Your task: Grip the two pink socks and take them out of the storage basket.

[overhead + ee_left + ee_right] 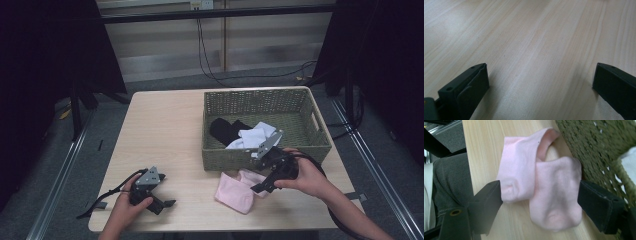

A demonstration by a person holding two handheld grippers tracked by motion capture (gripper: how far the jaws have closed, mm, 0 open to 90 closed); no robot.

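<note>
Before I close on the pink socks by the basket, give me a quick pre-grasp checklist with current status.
1. Right gripper open: ok.
2. Pink socks between its fingers: ok, they straddle both.
3. Socks flat on the table: ok, overlapping, beside the wicker basket.
4. Clearance from basket wall: not ok, one finger sits right against it.
5. Left gripper open and empty: ok.
6. Finger contact with socks: cannot tell.

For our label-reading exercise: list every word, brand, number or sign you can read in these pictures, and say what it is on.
None can be read.
Pink socks: plain, no print.
Basket: woven, no label.
White cloth and black cloth in the basket: no print to be seen.
Table: bare wood grain.
Wall socket at the top of the high view: too small to tell any marking.
</note>
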